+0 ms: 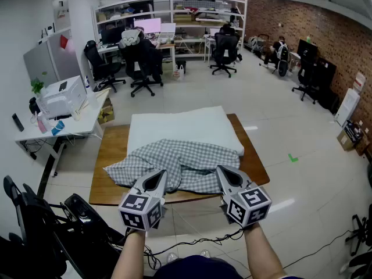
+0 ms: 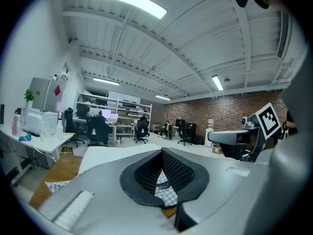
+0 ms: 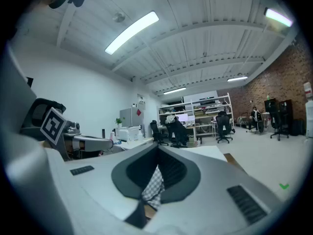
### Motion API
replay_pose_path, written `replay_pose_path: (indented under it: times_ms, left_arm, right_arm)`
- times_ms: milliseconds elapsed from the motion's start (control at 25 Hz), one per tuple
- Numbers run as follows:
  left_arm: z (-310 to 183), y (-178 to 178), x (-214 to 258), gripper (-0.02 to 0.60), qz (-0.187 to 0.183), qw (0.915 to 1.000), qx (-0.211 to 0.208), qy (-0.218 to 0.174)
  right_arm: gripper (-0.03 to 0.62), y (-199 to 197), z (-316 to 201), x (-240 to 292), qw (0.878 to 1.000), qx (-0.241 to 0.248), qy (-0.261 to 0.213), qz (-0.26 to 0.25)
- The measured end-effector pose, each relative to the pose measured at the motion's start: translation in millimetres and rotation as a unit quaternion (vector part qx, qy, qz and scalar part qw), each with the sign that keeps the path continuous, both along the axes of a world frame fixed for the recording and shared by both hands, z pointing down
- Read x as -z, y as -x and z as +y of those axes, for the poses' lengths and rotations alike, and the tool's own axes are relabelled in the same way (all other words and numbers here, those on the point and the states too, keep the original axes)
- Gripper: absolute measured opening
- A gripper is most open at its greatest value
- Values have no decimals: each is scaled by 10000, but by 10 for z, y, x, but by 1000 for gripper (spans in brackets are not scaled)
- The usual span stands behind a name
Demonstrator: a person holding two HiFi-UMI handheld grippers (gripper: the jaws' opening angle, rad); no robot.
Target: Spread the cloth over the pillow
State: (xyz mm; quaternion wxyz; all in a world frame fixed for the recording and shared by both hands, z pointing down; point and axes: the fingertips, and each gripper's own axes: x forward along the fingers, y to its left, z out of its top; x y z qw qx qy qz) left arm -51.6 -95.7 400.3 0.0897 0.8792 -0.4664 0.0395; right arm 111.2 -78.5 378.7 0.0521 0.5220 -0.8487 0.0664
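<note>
- The left gripper (image 1: 157,178) and right gripper (image 1: 226,176) are each clamping shut on the cloth (image 1: 180,158) at its hem.
- The cloth is lying bunched across the pillow's (image 1: 180,124) near half, at the table's (image 1: 110,156) near edge.
- Uneven pulling could be tugging the thin hem free.

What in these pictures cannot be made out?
Head view: the checked cloth hides the near part of the pillow; the left gripper and right gripper cover its near edge.
Gripper views: each gripper's body blocks most of the table; only a cloth scrap shows between shut jaws.
</note>
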Motion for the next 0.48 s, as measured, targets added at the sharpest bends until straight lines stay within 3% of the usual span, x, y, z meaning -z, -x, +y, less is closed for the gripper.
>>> replay_pose_path:
  times_ms: [160,480]
  left_arm:
    - [-29,2,-217,8,-132,9998,176,39]
    - [-126,44,-606,8,-387,9973,622,41]
  right_arm:
    - [12,4,-73,-117,9998,83,-191,4]
    - [12,86,-86,-320,9994,339,-16,84]
